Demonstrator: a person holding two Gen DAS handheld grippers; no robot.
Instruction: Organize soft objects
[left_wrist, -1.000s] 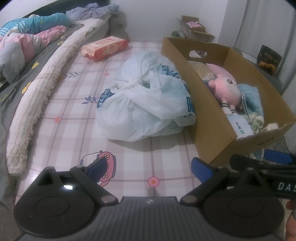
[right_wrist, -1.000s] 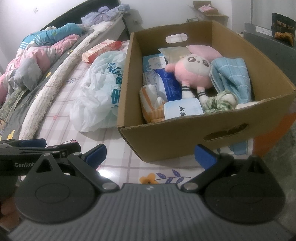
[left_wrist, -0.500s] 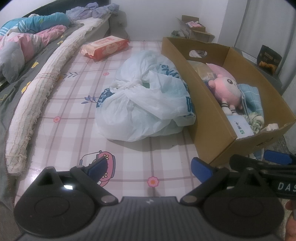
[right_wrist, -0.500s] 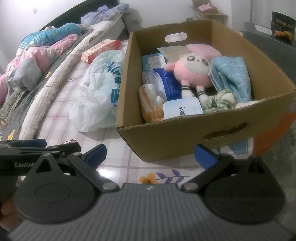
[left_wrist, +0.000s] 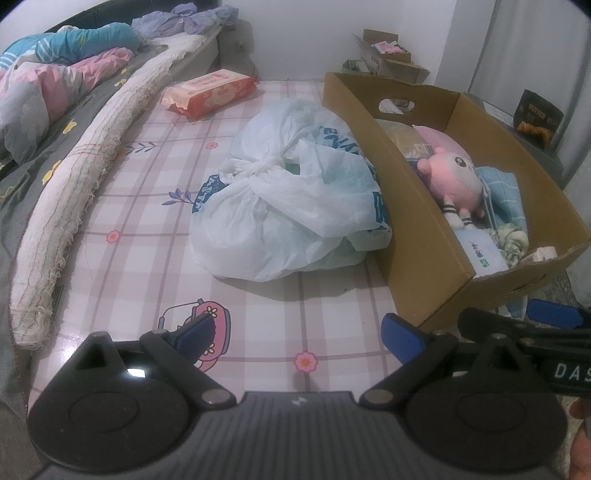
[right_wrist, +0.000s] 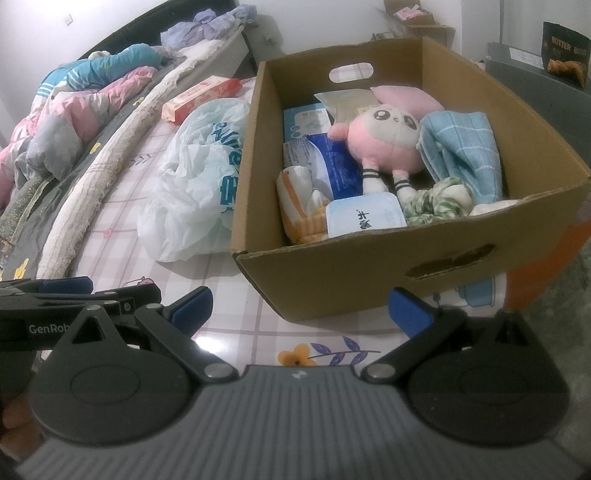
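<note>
- At the far left I saw rumpled bedding (left_wrist: 55, 96) lying on a bed, with a long pale rolled mat (left_wrist: 85, 177) along its edge.
- A red pack (left_wrist: 210, 92) of wipes lay flat on the checked floor mat (left_wrist: 147, 229), beyond everything else.
- My left tool (left_wrist: 301, 334) hovered low over the floor mat, its blue pads wide apart and gripping nothing.
- A knotted white bag (left_wrist: 291, 206) sat in the middle of the floor mat, pressed against the left wall of the box (left_wrist: 417, 229).
- My right tool (right_wrist: 301, 308) was likewise spread open and empty, just in front of the near wall of the box.
- Inside the box a pink plush (right_wrist: 388, 144) lay on its back on blue packets, feet toward me.
- A blue cloth (right_wrist: 461, 151) lay just right of the plush, touching it.
- A green scrunchie (right_wrist: 439, 201) sat by the plush's feet, and a tissue pack (right_wrist: 364, 218) leaned on the near wall.
</note>
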